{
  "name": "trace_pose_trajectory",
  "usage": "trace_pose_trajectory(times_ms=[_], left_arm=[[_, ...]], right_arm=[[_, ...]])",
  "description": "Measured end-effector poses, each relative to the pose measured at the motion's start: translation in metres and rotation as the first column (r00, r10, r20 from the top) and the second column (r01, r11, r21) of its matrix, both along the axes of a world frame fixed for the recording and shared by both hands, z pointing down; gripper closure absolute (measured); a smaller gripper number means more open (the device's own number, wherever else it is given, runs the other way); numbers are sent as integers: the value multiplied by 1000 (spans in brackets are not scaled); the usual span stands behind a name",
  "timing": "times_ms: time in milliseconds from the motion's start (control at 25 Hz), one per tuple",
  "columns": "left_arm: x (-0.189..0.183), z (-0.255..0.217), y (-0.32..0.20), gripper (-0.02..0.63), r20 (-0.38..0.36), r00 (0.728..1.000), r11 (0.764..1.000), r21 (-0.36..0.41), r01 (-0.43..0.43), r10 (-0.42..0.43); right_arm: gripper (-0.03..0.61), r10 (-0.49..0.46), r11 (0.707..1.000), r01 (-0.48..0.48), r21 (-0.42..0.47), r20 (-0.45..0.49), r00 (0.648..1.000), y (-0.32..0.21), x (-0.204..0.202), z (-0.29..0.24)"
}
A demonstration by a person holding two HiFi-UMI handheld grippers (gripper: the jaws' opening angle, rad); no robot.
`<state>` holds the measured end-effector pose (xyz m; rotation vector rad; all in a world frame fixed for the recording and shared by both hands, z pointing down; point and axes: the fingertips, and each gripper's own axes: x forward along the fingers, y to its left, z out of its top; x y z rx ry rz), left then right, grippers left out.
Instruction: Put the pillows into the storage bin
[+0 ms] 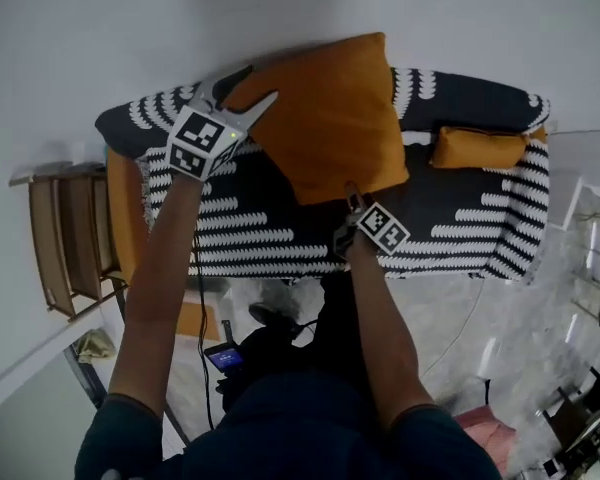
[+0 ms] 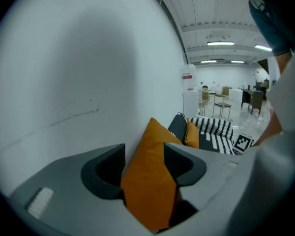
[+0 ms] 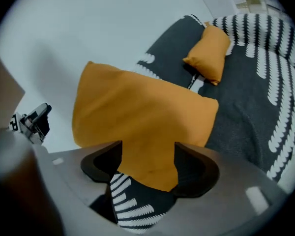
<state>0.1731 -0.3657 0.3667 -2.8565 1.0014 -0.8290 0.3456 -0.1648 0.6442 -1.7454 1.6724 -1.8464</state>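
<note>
A large orange pillow (image 1: 330, 113) leans against the back of a black-and-white patterned sofa (image 1: 460, 218). My left gripper (image 1: 238, 86) is at the pillow's upper left corner. In the left gripper view the pillow's edge (image 2: 147, 181) fills the gap of my left gripper (image 2: 143, 154), whose jaws stand apart. My right gripper (image 1: 352, 196) is at the lower right corner. In the right gripper view my right gripper (image 3: 147, 151) is open, with that pillow (image 3: 142, 117) corner lying between its jaws. A small orange pillow (image 1: 477, 148) lies further right on the seat. No storage bin is in view.
A white wall (image 1: 280, 8) rises right behind the sofa. A wooden slatted side table (image 1: 60, 238) stands at the sofa's left end, beside an orange cushion (image 1: 125, 218). Metal-framed furniture (image 1: 590, 258) stands on the pale floor at the right.
</note>
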Motion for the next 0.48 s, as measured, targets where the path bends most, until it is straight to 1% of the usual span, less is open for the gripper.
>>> trace_pose_trajectory(times_ms=[80, 160, 280, 360, 400, 480], left_arm=[[24, 19, -13, 331, 61, 998, 999, -11, -33, 33], [44, 42, -22, 294, 128, 989, 997, -33, -65, 69], [64, 82, -27, 252, 224, 967, 991, -90, -101, 119], [70, 107, -27, 243, 283, 949, 986, -132, -104, 138], [72, 117, -28, 242, 306, 942, 985, -141, -101, 141], [74, 132, -31, 242, 338, 932, 987, -132, -92, 132]], right_arm=[[231, 24, 999, -23, -41, 13, 1000, 8, 17, 31], [204, 54, 996, -52, -69, 36, 998, 13, 30, 59], [184, 106, 990, -95, -103, 115, 988, 19, 41, 94], [184, 116, 988, -96, -117, 187, 975, 21, 42, 113], [184, 117, 989, -92, -120, 225, 967, 21, 41, 122], [186, 116, 990, -86, -113, 294, 949, 17, 39, 136]])
